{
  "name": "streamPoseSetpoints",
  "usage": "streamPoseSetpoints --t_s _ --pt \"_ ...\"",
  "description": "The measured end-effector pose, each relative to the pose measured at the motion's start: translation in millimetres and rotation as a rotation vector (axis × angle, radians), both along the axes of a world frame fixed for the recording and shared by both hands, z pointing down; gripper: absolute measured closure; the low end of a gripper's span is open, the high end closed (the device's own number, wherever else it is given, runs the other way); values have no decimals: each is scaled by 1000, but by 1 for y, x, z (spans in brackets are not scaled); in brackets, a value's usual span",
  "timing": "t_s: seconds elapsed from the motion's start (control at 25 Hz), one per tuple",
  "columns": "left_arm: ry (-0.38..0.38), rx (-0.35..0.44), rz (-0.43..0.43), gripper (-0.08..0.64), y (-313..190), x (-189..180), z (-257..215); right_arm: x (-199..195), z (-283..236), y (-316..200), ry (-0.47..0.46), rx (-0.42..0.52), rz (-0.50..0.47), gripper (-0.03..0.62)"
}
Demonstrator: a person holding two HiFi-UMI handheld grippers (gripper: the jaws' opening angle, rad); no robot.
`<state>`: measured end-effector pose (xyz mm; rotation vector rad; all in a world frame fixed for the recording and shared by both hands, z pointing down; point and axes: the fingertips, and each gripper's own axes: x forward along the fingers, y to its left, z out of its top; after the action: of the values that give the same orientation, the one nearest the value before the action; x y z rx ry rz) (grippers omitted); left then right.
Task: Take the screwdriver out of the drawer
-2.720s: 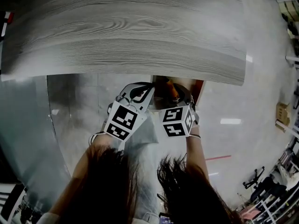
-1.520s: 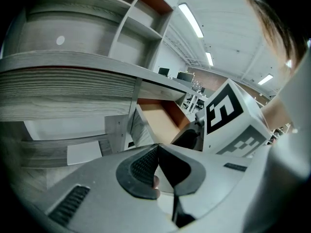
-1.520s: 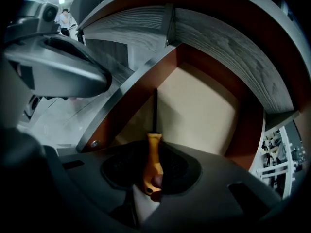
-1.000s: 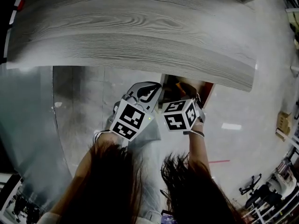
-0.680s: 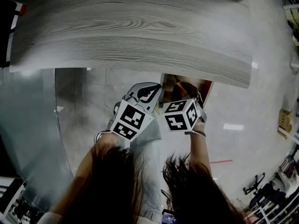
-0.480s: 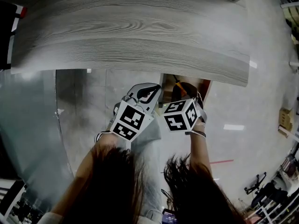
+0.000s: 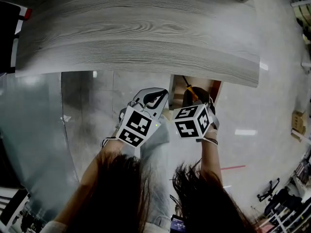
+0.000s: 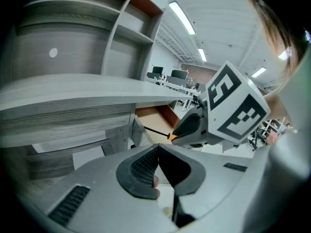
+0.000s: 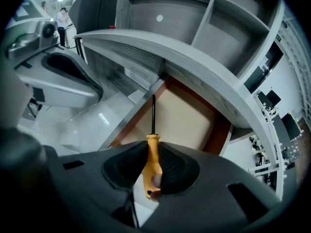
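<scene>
**Now: screwdriver (image 9: 153, 147) in the right claw, tip still over the drawer (image 9: 189, 123)**

Grey wood-grain desk top (image 7: 141, 33) fills the upper head view; open drawer sits under its right front edge, brown walls, pale floor, nothing else seen inside; glossy floor (image 7: 87, 110) below.

Left gripper (image 8: 156, 171) hangs just left of the drawer; pads pressed together, nothing between them, only a fingertip showing behind; it is idle.

Right gripper (image 9: 153, 166) is in front of the drawer mouth; both pads are clamped on the orange handle, handle end toward the camera, black shaft pointing forward into the drawer; whether the tip touches the drawer floor cannot be told.

Change over the last few seconds, head view: right marker cube has moved down and back from the drawer front; more of the drawer interior is exposed; the shaft now shows as a thin dark line slanting across the opening, where before only the orange handle showed beside the claw.

Judgement: grasp is made and withdrawal has begun; tool not yet clear, since the shaft still overlaps the opening; remaining move is probably a straight pull back and up; risk is the tip catching the drawer front or the desk edge above it.
</scene>
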<state>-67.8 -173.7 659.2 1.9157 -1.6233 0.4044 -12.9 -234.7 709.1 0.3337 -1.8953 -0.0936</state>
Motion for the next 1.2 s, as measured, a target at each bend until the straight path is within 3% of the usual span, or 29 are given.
streamPoseSetpoints --t_s 0.76,1.2 --pt "-20 17 49 543 4 3 -39 20 -32 16 -10 -7 110 505" --pt "-25 25 64 543 3 6 -74 27 -72 27 -103 3 231 505"
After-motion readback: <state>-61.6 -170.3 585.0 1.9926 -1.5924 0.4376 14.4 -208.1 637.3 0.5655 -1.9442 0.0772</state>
